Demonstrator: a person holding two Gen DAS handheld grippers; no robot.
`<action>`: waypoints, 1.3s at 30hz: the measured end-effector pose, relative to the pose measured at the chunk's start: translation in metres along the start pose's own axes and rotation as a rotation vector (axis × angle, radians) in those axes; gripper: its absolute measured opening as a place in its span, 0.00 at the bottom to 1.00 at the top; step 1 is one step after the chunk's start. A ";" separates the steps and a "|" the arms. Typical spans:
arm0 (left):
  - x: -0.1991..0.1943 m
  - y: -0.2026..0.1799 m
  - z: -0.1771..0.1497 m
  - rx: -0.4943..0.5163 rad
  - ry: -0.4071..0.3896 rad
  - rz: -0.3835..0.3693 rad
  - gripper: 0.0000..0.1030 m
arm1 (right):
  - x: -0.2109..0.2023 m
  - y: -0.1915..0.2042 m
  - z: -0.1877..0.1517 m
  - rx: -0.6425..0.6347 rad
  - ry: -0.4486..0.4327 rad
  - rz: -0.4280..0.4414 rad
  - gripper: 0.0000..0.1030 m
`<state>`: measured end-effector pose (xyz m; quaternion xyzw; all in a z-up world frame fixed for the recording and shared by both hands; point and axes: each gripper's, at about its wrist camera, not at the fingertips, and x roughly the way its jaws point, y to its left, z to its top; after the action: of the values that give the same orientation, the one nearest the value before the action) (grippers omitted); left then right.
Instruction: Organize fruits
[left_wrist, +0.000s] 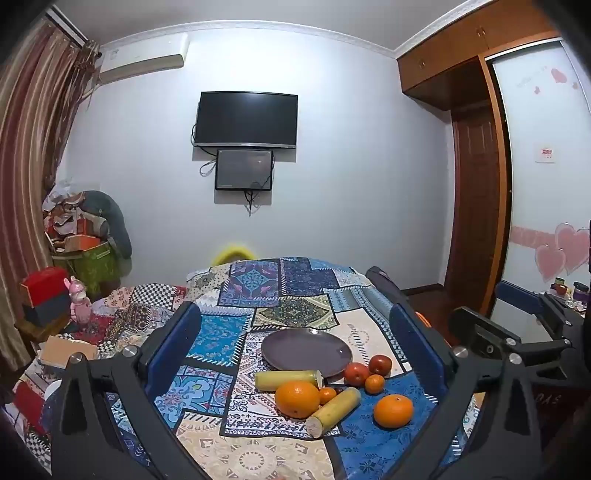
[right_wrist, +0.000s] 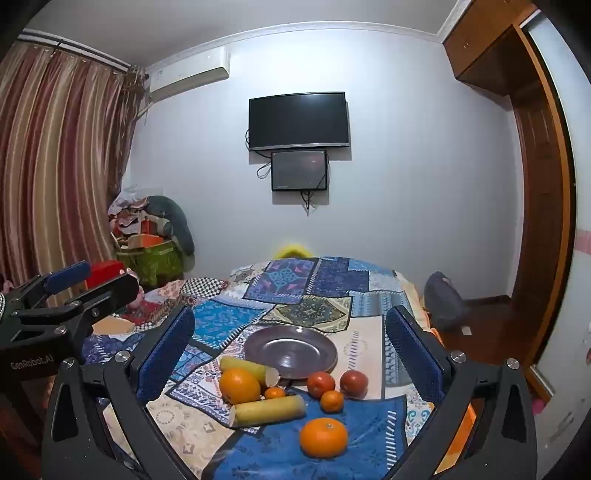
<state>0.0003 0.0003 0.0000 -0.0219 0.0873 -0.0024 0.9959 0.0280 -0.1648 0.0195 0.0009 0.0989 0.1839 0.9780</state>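
A purple plate (left_wrist: 306, 349) (right_wrist: 291, 350) lies empty on the patchwork cloth. In front of it lie a large orange (left_wrist: 297, 398) (right_wrist: 239, 386), a second orange (left_wrist: 393, 410) (right_wrist: 323, 437), two small mandarins (left_wrist: 374, 384) (right_wrist: 331, 401), two red apples (left_wrist: 380, 364) (right_wrist: 354, 384) and two yellow-green cane pieces (left_wrist: 334, 411) (right_wrist: 269, 410). My left gripper (left_wrist: 295, 354) is open and empty, above and short of the fruit. My right gripper (right_wrist: 291, 354) is open and empty at a like distance, and also shows at the right of the left wrist view (left_wrist: 517, 332).
The table (right_wrist: 207, 432) is covered by a blue patterned cloth. A dark chair (right_wrist: 443, 302) stands at its right. Boxes and clutter (left_wrist: 48, 295) stand at the left by the curtain. A TV (left_wrist: 245, 120) hangs on the far wall.
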 end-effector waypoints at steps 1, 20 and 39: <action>0.000 0.000 0.000 -0.001 -0.003 0.002 1.00 | 0.000 0.000 0.000 -0.001 0.001 -0.002 1.00; 0.004 -0.001 -0.002 0.010 0.003 0.023 1.00 | 0.001 -0.003 -0.001 0.013 0.003 -0.003 1.00; 0.005 -0.001 -0.001 -0.006 -0.004 0.036 1.00 | 0.000 -0.005 -0.004 0.047 0.001 -0.012 1.00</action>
<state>0.0051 -0.0013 -0.0020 -0.0232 0.0857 0.0158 0.9959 0.0288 -0.1701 0.0153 0.0233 0.1035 0.1757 0.9787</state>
